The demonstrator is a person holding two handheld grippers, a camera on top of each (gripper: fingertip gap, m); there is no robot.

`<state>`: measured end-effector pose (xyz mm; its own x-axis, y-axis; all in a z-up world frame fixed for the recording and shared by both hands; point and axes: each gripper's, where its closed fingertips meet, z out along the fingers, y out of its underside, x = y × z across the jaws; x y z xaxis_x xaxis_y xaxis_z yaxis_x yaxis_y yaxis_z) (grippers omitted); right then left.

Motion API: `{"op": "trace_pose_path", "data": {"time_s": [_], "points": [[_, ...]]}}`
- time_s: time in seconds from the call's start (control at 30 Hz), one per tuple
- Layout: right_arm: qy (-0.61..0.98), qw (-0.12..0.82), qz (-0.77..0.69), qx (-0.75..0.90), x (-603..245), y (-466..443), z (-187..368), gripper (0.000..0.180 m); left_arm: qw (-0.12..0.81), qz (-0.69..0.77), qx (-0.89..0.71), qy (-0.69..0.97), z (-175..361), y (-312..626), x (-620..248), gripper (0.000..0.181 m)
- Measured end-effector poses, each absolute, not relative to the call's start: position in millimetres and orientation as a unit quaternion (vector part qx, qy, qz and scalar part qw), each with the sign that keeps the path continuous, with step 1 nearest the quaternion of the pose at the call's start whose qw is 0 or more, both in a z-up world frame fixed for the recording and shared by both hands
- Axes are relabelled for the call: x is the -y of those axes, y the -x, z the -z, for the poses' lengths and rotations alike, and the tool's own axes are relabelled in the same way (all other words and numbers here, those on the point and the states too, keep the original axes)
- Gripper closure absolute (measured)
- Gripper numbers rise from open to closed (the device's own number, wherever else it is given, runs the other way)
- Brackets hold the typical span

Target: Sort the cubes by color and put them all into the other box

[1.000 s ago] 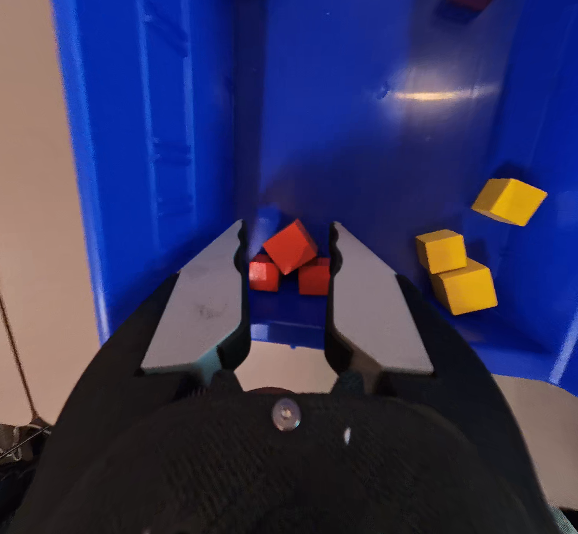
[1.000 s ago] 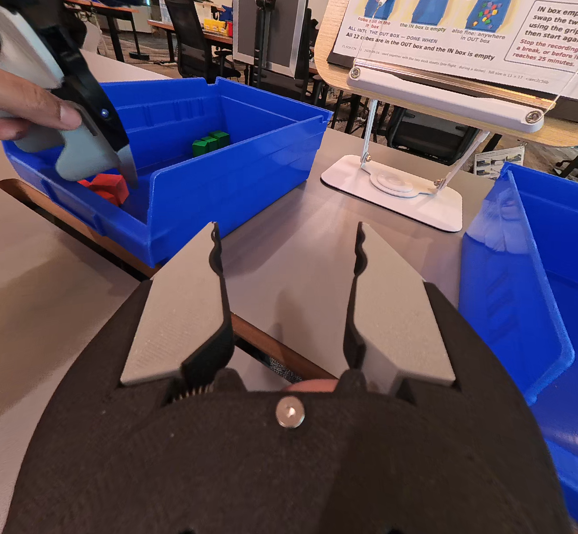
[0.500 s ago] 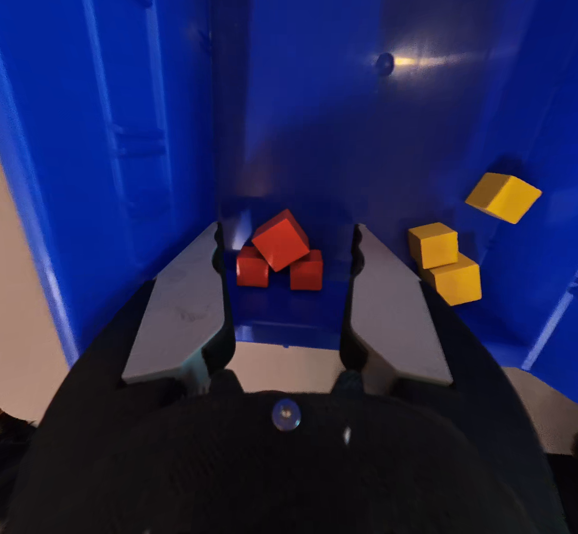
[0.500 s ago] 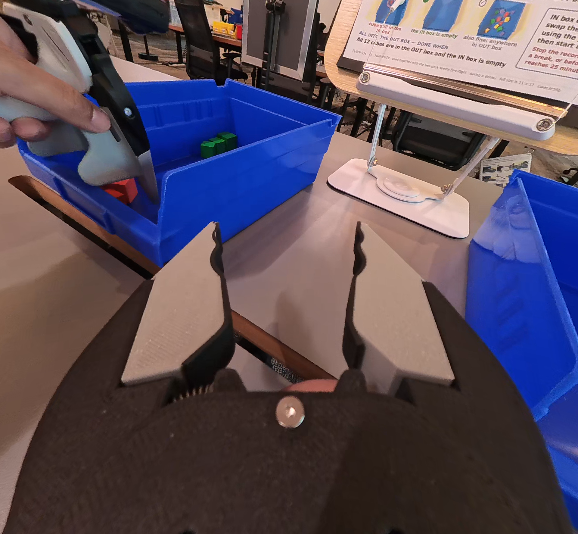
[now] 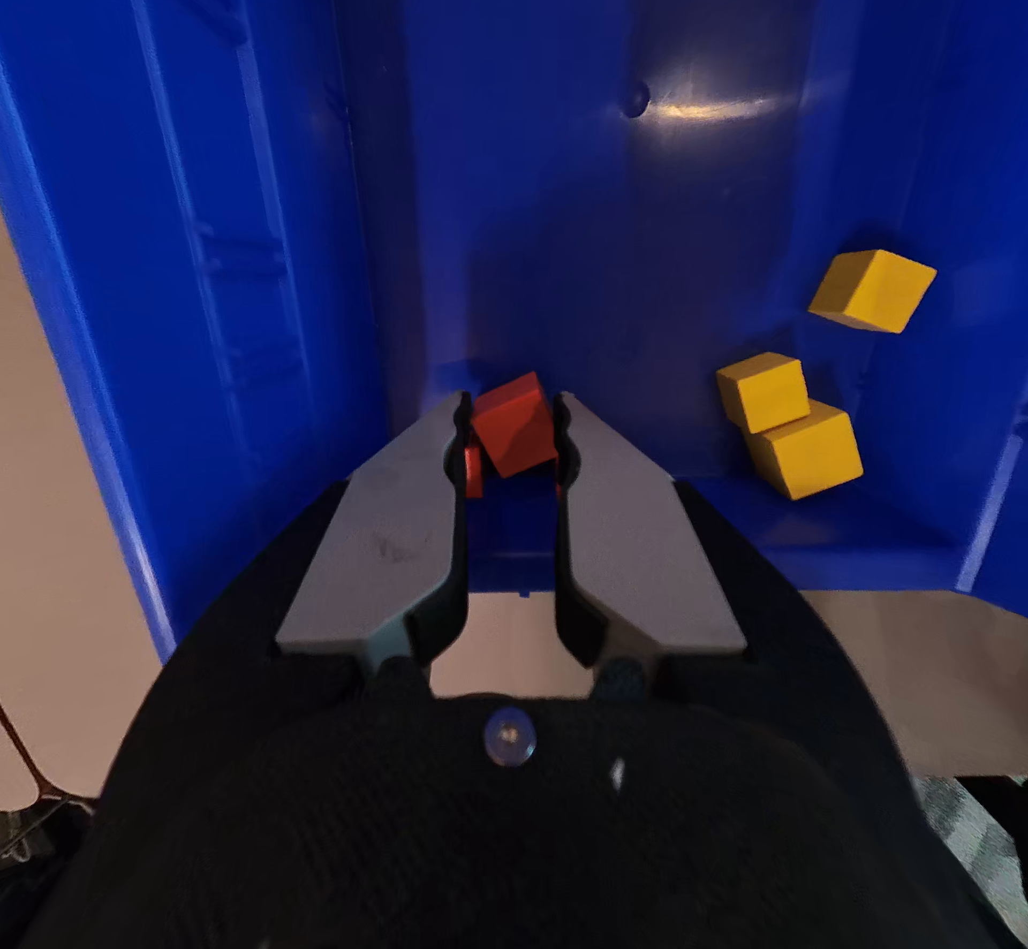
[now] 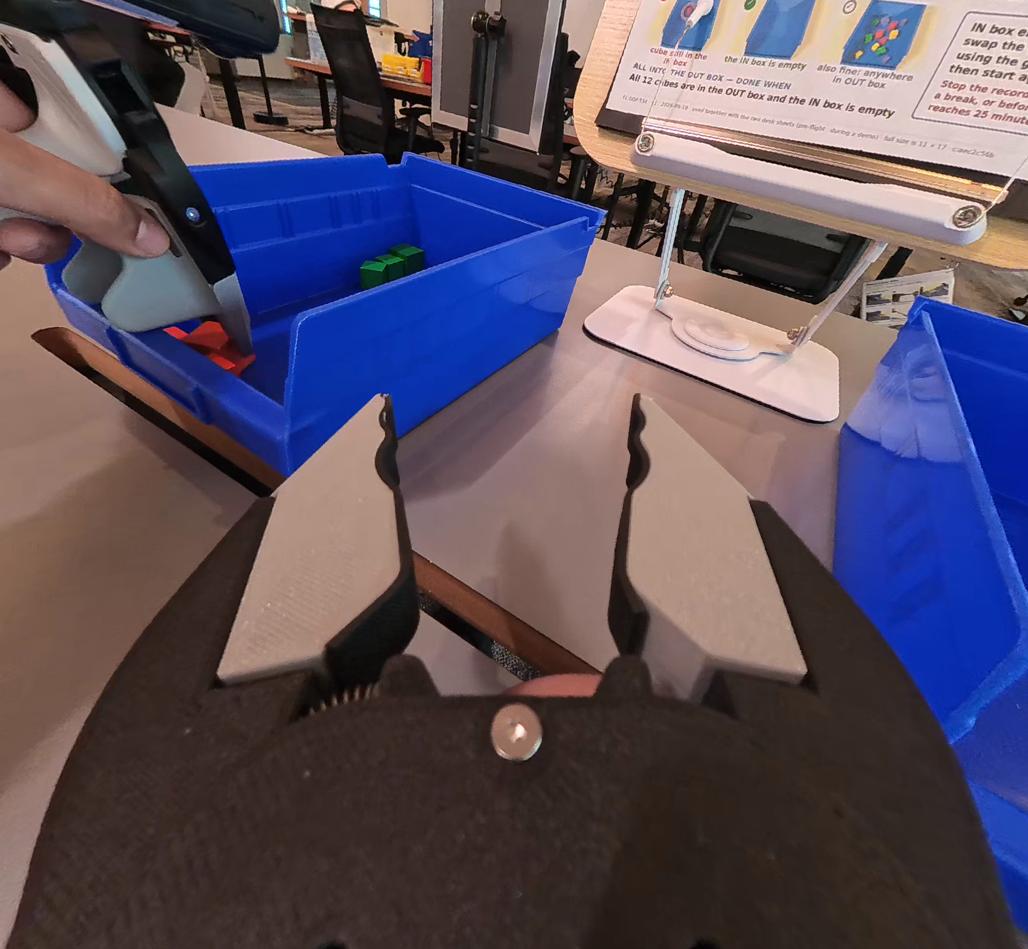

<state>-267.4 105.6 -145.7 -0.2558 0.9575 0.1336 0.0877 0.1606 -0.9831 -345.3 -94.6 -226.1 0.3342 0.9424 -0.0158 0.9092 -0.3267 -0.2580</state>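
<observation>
Sitting tilted between the narrowed left tongs (image 5: 509,422), a red cube (image 5: 514,424); right tongs (image 6: 509,433) wide, empty.

A: Where is lettering shown?
B: Printed lines in black, red and green are carried by a sheet (image 6: 823,32) held on a white stand (image 6: 717,344) (right wrist view only). A leaflet (image 6: 907,294) behind bears print too small to be read.

lower red cubes (image 5: 473,469) — behind tongs (image 5: 509,422)
</observation>
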Motion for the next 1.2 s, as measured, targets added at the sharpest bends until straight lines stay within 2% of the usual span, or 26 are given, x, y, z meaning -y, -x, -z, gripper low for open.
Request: {"op": "trace_pose_path", "data": {"time_s": [0.53,1.07,1.2], "points": [[0.416,0.445,-0.49,0.624,-104.6,267.4,145.8,0.099,0.179,-0.104,0.537,0.818,193.3,360.9,83.6,0.153],[0.401,0.443,-0.514,0.615,-102.7,263.9,137.1,0.101,0.275,-0.102,0.451,0.843,130.4,341.6,35.3,0.153],[0.38,0.412,-0.551,0.618,-91.8,257.9,130.8,0.107,0.298,-0.1,0.412,0.855,111.0,330.5,17.3,0.153]]}}
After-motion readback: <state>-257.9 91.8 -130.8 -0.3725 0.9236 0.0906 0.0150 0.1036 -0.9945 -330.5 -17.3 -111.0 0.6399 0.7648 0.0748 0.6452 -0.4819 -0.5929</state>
